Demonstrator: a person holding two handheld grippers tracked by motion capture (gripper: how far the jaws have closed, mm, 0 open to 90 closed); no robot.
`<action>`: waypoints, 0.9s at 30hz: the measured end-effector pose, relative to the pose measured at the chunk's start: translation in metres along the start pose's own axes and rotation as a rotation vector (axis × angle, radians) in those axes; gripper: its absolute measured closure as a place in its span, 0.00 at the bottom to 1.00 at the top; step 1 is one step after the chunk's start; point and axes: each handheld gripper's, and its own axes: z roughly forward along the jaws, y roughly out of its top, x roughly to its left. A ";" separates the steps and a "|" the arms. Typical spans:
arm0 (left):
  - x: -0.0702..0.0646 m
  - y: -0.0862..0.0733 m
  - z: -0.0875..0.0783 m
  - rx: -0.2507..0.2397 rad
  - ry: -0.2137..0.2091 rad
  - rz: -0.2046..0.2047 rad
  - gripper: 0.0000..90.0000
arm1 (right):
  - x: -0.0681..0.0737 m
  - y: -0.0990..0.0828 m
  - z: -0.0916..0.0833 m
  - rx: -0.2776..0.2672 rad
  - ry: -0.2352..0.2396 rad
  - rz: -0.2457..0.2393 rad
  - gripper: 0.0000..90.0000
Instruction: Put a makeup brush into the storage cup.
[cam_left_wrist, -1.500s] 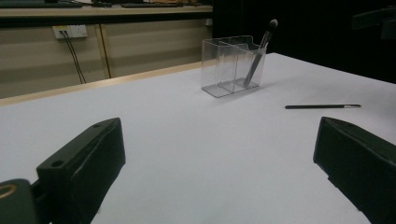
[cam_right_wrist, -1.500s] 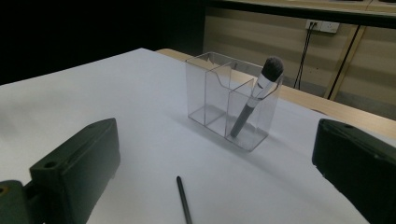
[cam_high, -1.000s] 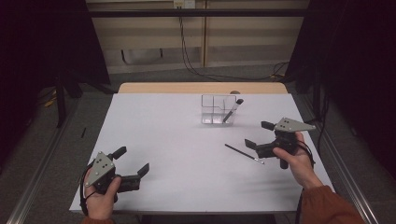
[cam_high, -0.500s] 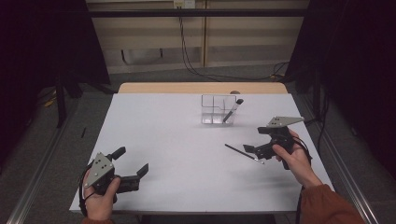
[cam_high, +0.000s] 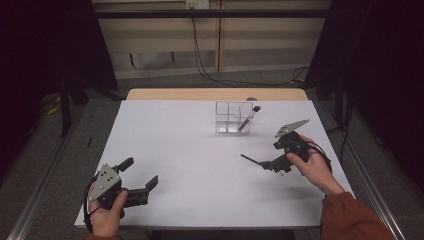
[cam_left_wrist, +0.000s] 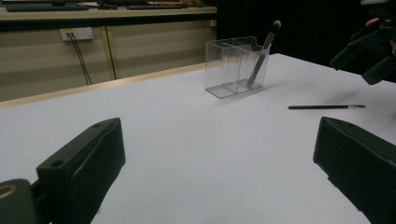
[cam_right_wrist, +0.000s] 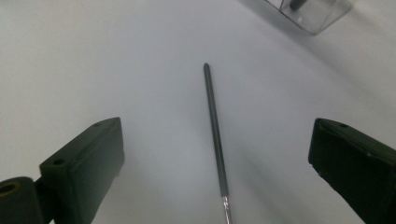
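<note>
A thin black makeup brush (cam_high: 251, 160) lies flat on the white table (cam_high: 175, 140), right of centre. My right gripper (cam_high: 272, 156) hovers just over its near end, open, and the handle (cam_right_wrist: 215, 130) runs up between the two spread jaws without touching either. A clear divided organizer (cam_high: 232, 118) stands at the back of the table with another brush (cam_high: 249, 118) leaning upright in its right compartment. My left gripper (cam_high: 139, 173) rests open and holds nothing near the front left edge; its view shows the organizer (cam_left_wrist: 237, 65) and the lying brush (cam_left_wrist: 326, 107).
Bare white tabletop spans the space between both grippers. A wooden strip (cam_high: 215, 94) borders the far edge. Cables hang down the wall (cam_high: 200, 45) behind. The floor and a metal rail (cam_high: 35, 200) lie to the left of the table.
My right gripper has dropped and tilted down toward the lying brush, moving slightly left. The left gripper, the organizer and both brushes have stayed put.
</note>
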 end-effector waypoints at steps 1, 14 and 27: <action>0.000 0.000 0.000 0.001 0.001 0.004 0.02 | -0.001 0.001 0.000 0.022 -0.004 0.001 0.05; 0.000 0.000 0.000 0.007 0.002 0.015 0.03 | -0.006 0.011 0.003 0.255 -0.016 -0.083 0.10; -0.001 0.000 0.000 0.011 0.001 0.013 0.03 | -0.008 0.012 0.017 0.414 0.026 -0.113 0.12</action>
